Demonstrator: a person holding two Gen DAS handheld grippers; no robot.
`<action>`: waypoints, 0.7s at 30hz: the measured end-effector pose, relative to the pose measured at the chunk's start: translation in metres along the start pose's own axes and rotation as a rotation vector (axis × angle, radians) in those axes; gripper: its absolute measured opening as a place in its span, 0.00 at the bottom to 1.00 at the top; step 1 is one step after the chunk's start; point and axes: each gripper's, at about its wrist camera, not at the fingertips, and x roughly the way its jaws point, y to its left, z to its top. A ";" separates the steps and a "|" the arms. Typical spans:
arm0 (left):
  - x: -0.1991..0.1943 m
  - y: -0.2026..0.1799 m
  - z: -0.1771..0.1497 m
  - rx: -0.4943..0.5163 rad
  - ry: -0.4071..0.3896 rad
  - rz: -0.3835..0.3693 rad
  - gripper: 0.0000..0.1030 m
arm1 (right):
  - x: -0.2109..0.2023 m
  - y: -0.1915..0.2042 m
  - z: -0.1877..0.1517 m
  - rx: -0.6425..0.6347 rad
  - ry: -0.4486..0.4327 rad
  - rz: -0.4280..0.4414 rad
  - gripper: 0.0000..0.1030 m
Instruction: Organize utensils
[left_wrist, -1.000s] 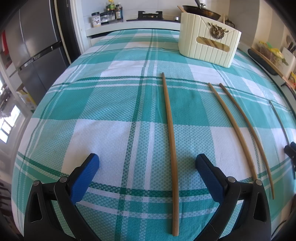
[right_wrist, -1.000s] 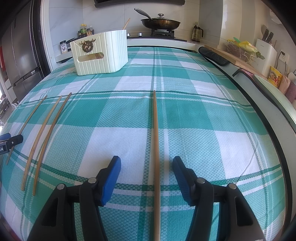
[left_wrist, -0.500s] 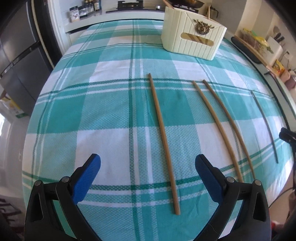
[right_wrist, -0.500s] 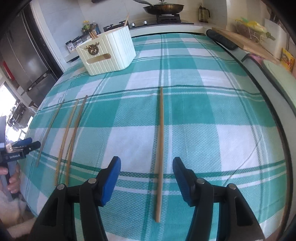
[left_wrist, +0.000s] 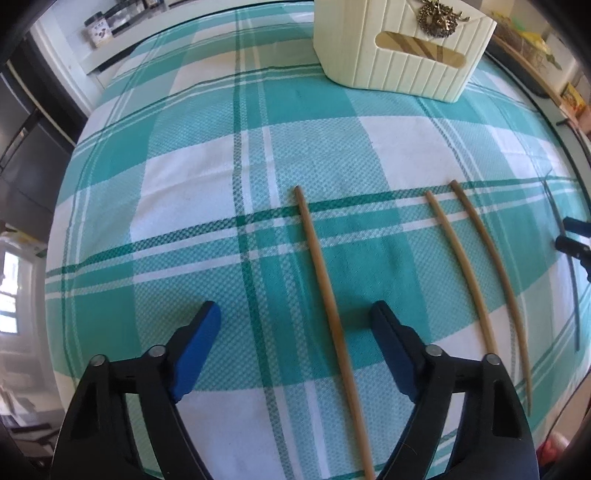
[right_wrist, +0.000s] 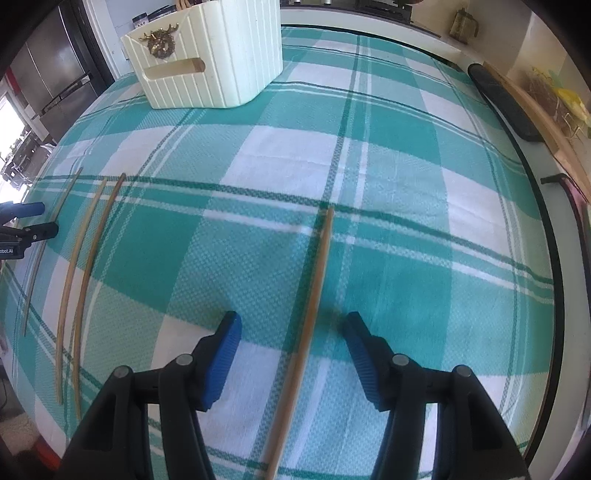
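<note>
Several long wooden chopsticks lie on a teal and white checked tablecloth (left_wrist: 207, 192). In the left wrist view, one chopstick (left_wrist: 325, 280) runs between the open fingers of my left gripper (left_wrist: 295, 314), nearer the right finger. Two more chopsticks (left_wrist: 480, 273) lie to its right. In the right wrist view, a single chopstick (right_wrist: 314, 295) lies between the open fingers of my right gripper (right_wrist: 291, 321). A cream ribbed utensil basket (left_wrist: 402, 48) stands at the far side, and shows in the right wrist view (right_wrist: 210, 59) too. Both grippers are empty.
A dark fridge (right_wrist: 55, 74) stands at the left. A counter with jars (left_wrist: 99, 33) runs along the back. A dark mat (right_wrist: 506, 107) and a wooden board lie along the right counter. The right gripper's tips (left_wrist: 572, 236) show at the left view's right edge.
Both grippers have moved forward and lower over the cloth, so the chopsticks and basket look nearer. Both stay open. The chopsticks have not moved.
</note>
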 end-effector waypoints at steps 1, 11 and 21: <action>0.000 -0.002 0.004 0.004 -0.002 0.001 0.61 | 0.002 -0.002 0.005 0.013 -0.009 0.002 0.57; -0.040 -0.004 0.011 -0.050 -0.124 -0.094 0.04 | -0.026 -0.017 0.019 0.116 -0.135 0.025 0.06; -0.185 0.024 -0.012 -0.073 -0.483 -0.225 0.04 | -0.179 0.019 0.004 0.000 -0.439 0.128 0.06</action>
